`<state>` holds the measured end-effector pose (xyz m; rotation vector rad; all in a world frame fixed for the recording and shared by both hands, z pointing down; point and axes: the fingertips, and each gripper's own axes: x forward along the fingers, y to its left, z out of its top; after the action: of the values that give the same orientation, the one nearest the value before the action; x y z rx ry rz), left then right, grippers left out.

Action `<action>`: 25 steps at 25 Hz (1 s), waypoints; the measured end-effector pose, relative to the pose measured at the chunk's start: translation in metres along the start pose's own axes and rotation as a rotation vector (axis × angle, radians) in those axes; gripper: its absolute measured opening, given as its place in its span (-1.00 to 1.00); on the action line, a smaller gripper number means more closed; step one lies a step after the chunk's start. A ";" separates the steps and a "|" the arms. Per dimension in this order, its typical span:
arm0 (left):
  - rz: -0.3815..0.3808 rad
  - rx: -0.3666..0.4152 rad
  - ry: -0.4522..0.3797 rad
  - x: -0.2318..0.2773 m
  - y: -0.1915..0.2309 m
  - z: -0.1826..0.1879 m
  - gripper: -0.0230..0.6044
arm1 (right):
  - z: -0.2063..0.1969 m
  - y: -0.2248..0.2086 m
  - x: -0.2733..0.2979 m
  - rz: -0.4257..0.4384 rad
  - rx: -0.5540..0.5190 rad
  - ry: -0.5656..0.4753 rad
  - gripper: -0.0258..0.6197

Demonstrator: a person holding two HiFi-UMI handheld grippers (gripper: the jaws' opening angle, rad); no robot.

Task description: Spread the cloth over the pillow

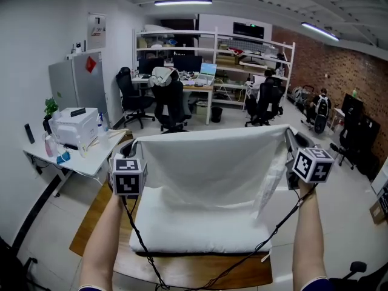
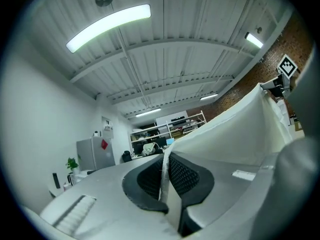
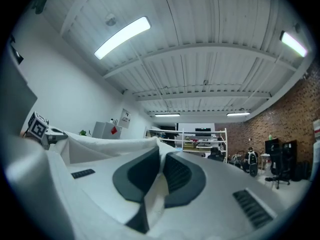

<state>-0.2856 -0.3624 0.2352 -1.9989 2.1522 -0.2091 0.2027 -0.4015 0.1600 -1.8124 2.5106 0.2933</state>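
A white cloth (image 1: 209,162) hangs stretched between my two grippers, held up above a white pillow (image 1: 194,226) that lies on a wooden table (image 1: 200,273). My left gripper (image 1: 132,145) is shut on the cloth's upper left corner, and the fabric edge (image 2: 164,176) runs between its dark pads. At the upper right corner my right gripper (image 1: 290,139) is shut on the cloth (image 3: 156,184). The cloth's lower part drapes onto the pillow's far half. Both grippers point upward toward the ceiling.
A white side table (image 1: 85,156) with a printer (image 1: 74,126) and bottles stands to the left. Office chairs (image 1: 170,105) and desks with monitors fill the back. Black cables (image 1: 142,247) trail from both grippers across the pillow's front edge.
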 end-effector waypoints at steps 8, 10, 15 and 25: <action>0.005 -0.007 -0.035 -0.018 -0.003 0.025 -0.89 | -0.005 -0.009 -0.015 -0.012 -0.021 0.017 -0.83; 0.003 0.000 -0.046 -0.022 -0.001 0.032 -0.89 | -0.004 -0.009 -0.018 -0.025 -0.027 0.018 -0.83; -0.026 0.016 -0.076 -0.040 0.005 0.049 -0.89 | 0.009 -0.004 -0.039 -0.064 -0.059 0.013 -0.83; -0.066 -0.019 -0.070 -0.092 0.002 0.058 -0.89 | 0.023 0.005 -0.099 -0.098 -0.086 -0.004 -0.83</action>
<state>-0.2678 -0.2684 0.1824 -2.0573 2.0561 -0.1271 0.2274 -0.3036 0.1514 -1.9565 2.4327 0.4062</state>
